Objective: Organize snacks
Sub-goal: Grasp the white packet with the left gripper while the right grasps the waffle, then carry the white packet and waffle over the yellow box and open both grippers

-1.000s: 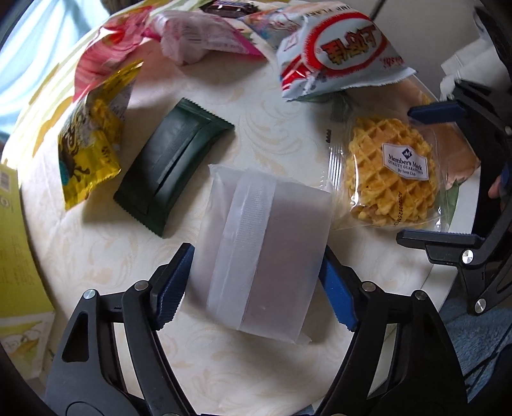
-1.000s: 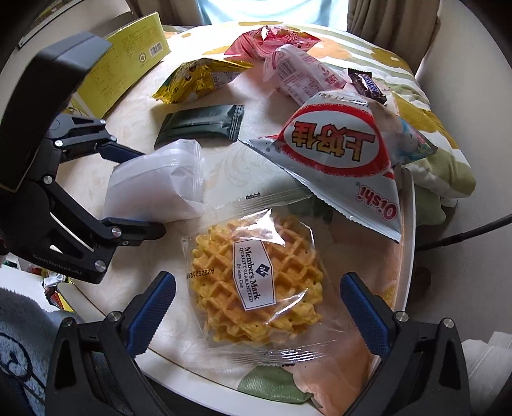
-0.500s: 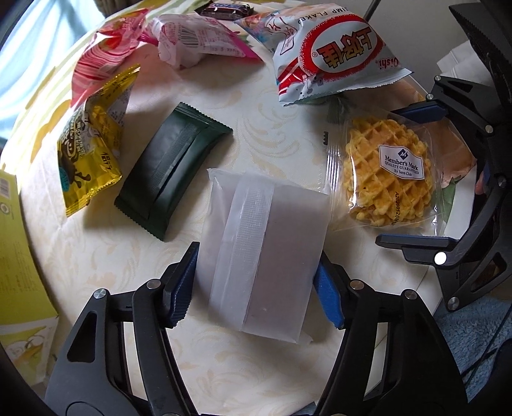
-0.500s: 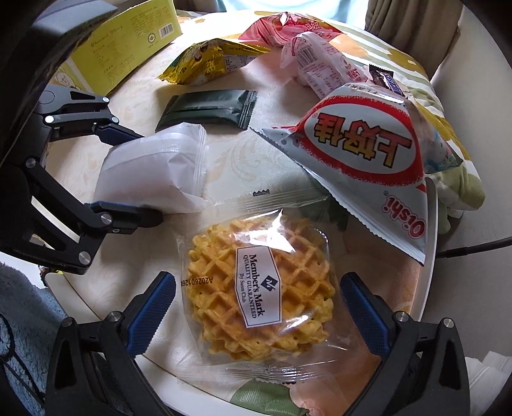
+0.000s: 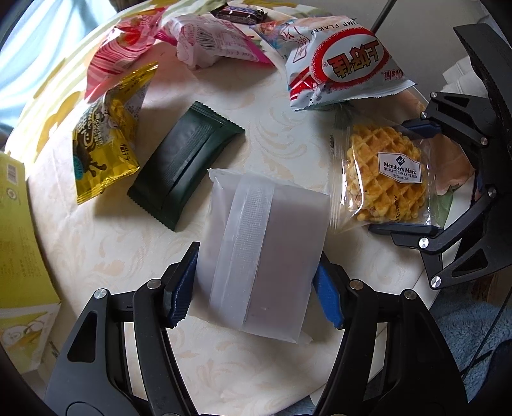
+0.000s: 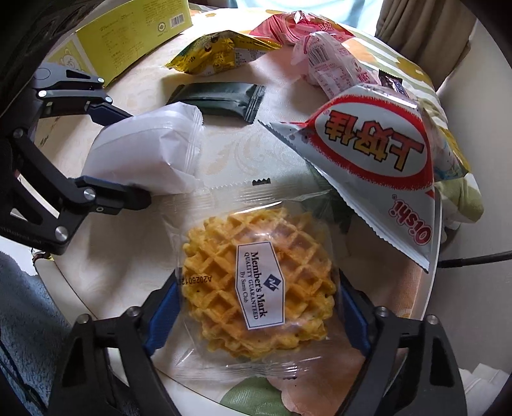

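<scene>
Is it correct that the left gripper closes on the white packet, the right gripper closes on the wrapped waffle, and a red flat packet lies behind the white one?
Not quite: the flat packet is dark green, as the left wrist view shows. The rest stands.

Behind the chip bag [image 5: 342, 64], the chocolate bar [image 5: 240, 12] shows only partly, label unreadable. Left of the chip bag, the yellow box [image 5: 16, 230] runs off the edge. The yellow packet's [image 5: 102, 137] print is too blurred to read.
</scene>
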Available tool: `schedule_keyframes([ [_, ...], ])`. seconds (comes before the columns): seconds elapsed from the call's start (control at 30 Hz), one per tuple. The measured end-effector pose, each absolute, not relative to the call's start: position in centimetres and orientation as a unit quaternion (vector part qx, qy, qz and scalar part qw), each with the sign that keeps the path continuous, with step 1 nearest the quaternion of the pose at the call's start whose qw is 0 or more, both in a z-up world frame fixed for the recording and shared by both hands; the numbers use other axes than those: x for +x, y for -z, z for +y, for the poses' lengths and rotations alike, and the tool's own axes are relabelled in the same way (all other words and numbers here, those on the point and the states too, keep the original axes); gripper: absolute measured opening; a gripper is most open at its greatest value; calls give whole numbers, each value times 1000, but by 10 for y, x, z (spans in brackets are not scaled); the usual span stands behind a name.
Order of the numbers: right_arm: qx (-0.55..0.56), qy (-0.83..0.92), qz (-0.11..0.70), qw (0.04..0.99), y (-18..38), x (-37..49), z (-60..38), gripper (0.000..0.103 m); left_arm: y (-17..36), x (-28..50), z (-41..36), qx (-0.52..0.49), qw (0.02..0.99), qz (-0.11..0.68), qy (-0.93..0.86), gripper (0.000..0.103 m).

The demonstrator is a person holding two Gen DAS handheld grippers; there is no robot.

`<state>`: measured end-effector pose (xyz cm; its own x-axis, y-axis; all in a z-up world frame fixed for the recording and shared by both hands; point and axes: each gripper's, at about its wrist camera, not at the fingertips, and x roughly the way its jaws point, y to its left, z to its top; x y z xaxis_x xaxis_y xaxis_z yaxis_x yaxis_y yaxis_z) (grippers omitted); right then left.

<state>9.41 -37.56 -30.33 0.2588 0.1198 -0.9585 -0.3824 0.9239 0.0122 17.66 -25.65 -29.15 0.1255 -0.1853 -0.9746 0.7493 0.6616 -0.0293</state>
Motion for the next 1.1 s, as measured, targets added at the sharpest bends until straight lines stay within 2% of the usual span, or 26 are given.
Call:
schedule_keyframes([
  [0.2, -105, -171, 581, 789, 296, 91, -374, 75, 277, 177, -246, 226, 722, 574, 314, 62],
  [0.83, -98, -227, 525, 815, 225, 80, -341, 74, 194, 164, -158, 105, 812, 541, 193, 62],
  [1.1, -108, -241, 495, 828, 189, 109, -306, 74, 154, 180, -106, 69, 845, 508, 154, 62],
])
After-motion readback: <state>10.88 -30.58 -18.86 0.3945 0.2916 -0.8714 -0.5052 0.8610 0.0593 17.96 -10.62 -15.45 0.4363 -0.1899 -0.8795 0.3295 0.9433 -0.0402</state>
